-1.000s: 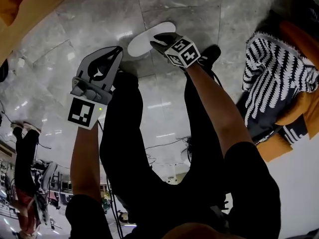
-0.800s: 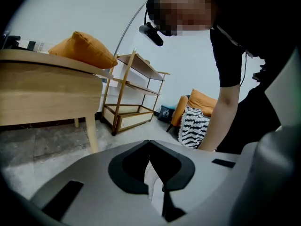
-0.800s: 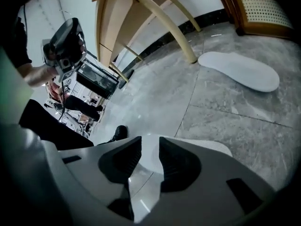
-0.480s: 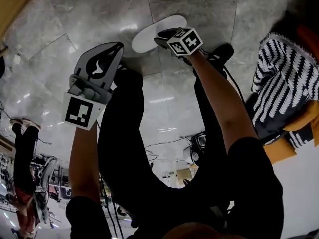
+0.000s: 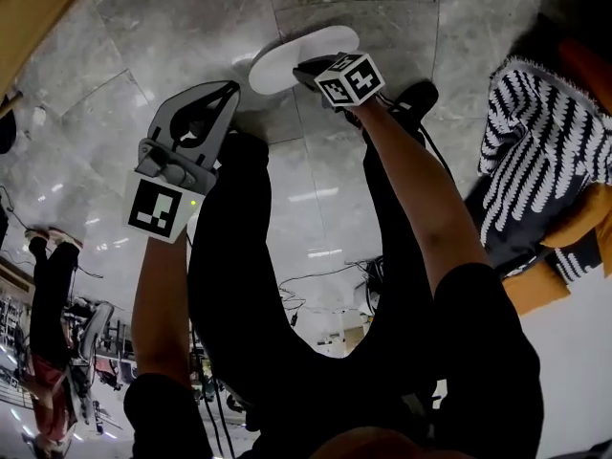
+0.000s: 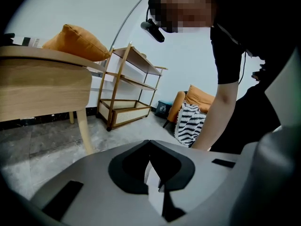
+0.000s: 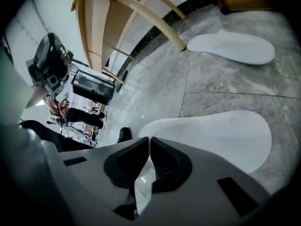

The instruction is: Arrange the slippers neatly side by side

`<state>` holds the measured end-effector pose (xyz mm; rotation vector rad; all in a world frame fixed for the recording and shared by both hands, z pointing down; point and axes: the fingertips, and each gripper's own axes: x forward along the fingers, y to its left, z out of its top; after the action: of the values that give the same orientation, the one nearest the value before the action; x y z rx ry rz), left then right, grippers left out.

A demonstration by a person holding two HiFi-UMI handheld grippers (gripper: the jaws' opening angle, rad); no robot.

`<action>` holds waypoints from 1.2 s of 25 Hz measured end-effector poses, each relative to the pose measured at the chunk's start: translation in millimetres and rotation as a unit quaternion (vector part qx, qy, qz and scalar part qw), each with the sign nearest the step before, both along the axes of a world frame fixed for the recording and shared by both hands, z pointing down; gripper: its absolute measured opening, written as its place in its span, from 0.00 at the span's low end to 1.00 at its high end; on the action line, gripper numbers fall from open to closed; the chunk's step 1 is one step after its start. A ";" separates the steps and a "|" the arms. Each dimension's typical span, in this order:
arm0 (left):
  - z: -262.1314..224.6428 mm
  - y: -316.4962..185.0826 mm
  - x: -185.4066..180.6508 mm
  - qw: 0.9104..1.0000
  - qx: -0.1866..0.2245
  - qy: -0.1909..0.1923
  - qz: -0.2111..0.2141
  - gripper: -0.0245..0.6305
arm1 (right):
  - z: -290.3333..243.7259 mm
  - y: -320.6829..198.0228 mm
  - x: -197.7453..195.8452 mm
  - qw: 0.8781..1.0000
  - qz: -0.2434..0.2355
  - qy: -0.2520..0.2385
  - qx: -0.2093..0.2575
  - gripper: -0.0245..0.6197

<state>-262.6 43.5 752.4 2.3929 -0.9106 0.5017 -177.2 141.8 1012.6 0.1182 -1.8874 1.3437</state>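
On the stone floor, the near slipper (image 5: 304, 54) lies at the right gripper (image 5: 308, 69); the far slipper (image 7: 231, 46) lies well apart. Fingers of both grippers are closed, the left gripper (image 5: 222, 94) empty. Judged light and floppy; pinch the side rim.

On the floor (image 5: 124, 84), one slipper (image 5: 287, 65) lies just beyond the right gripper (image 5: 311, 68). The second slipper (image 7: 233, 47) lies farther off, well apart from the first. The left gripper (image 5: 222, 94) hangs to the left and nearer, and a striped cushion (image 5: 535, 151) sits at the far right.
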 end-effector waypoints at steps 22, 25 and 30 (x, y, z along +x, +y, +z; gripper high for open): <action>-3.9 -61.6 158.2 0.998 0.019 0.013 0.066 0.06 | -91.7 -244.8 272.7 0.707 0.700 -0.028 0.093 0.09; -0.7 -74.4 168.5 0.998 0.035 -0.003 0.047 0.06 | -76.7 -251.6 307.1 0.638 0.767 -0.031 0.064 0.09; 6.5 -88.4 189.4 0.997 0.054 -0.018 0.044 0.06 | -40.6 -250.7 346.9 0.531 0.846 -0.046 0.013 0.09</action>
<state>-73.2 -44.9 758.9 2.5388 -0.8699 0.5433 169.7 -108.9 972.0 2.4406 -1.4667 2.3512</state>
